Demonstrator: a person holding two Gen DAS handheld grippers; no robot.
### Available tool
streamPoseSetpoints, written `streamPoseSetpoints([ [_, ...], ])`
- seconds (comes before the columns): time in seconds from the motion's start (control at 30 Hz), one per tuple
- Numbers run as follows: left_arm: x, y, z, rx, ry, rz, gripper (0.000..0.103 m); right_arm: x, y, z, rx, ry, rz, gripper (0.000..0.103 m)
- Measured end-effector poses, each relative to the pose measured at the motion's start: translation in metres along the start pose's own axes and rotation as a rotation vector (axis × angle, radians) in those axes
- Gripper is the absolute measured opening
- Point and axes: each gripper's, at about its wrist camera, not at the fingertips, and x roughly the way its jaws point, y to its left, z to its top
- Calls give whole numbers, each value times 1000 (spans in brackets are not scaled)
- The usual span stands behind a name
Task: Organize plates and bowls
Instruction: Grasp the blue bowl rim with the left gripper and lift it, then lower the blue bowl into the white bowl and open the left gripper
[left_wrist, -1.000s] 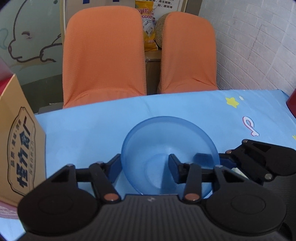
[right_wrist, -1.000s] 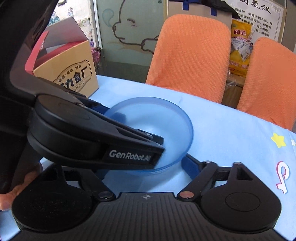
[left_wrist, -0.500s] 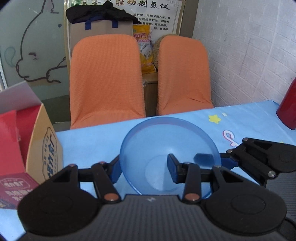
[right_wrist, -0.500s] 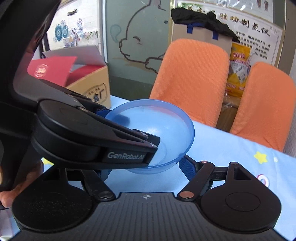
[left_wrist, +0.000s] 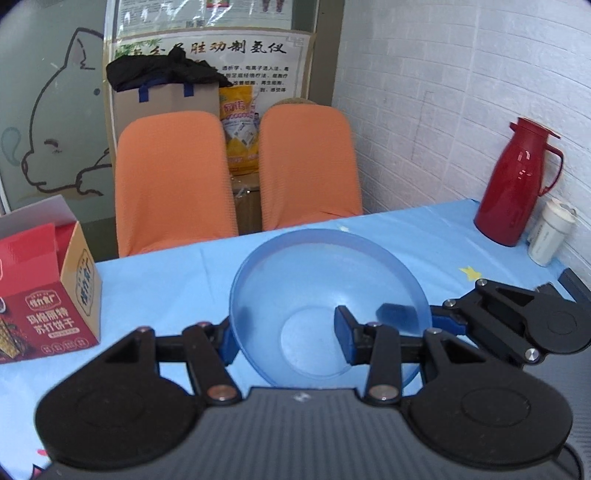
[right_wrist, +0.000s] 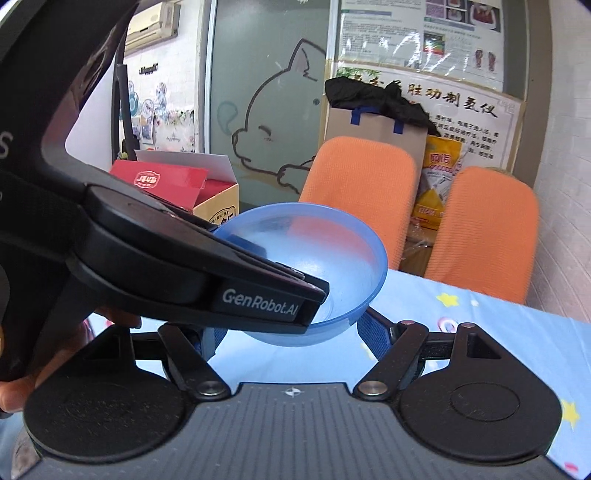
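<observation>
A translucent blue bowl (left_wrist: 325, 295) is held up above the blue tablecloth. My left gripper (left_wrist: 284, 336) is shut on its near rim, one finger outside the wall and one inside. The bowl also shows in the right wrist view (right_wrist: 317, 266), lifted clear of the table. My right gripper (right_wrist: 291, 336) sits under and beside the bowl with its fingers apart; one blue pad (right_wrist: 373, 332) is close to the bowl's right wall. It also shows at the right of the left wrist view (left_wrist: 517, 325).
A red and tan carton (left_wrist: 44, 291) stands at the table's left. A red thermos (left_wrist: 517, 184) and a white cup (left_wrist: 550, 236) stand at the far right by the brick wall. Two orange chairs (left_wrist: 173, 184) are behind the table (left_wrist: 166, 280).
Both grippers have risen with the bowl, lifting it off the table. The views now take in more of the wall, chairs and thermos.
</observation>
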Motion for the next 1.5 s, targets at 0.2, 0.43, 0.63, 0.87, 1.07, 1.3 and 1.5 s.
streamPoseSetpoints([
  [0.2, -12, -66, -43, 42, 51, -98, 42, -57, -13, -46, 50, 23, -46, 103],
  [0.43, -8, -139, -87, 96, 116, -195, 44, -106, -30, -103, 146, 80, -122, 103],
  [0.63, -5, -161, -99, 145, 138, -164, 44, -117, -36, -128, 192, 94, -115, 103],
  [0.87, 8, -150, -95, 116, 162, -141, 60, -111, -42, -136, 186, 87, -90, 103],
  [1.07, 7, -147, -95, 105, 156, -160, 80, -122, -41, -143, 175, 80, -80, 103],
  [1.3, -25, -135, -84, 72, 41, -143, 98, -147, -52, -149, 210, 62, -123, 103],
  [1.5, -41, -118, -81, -20, 3, -119, 98, -163, -57, -151, 259, 22, -133, 103],
])
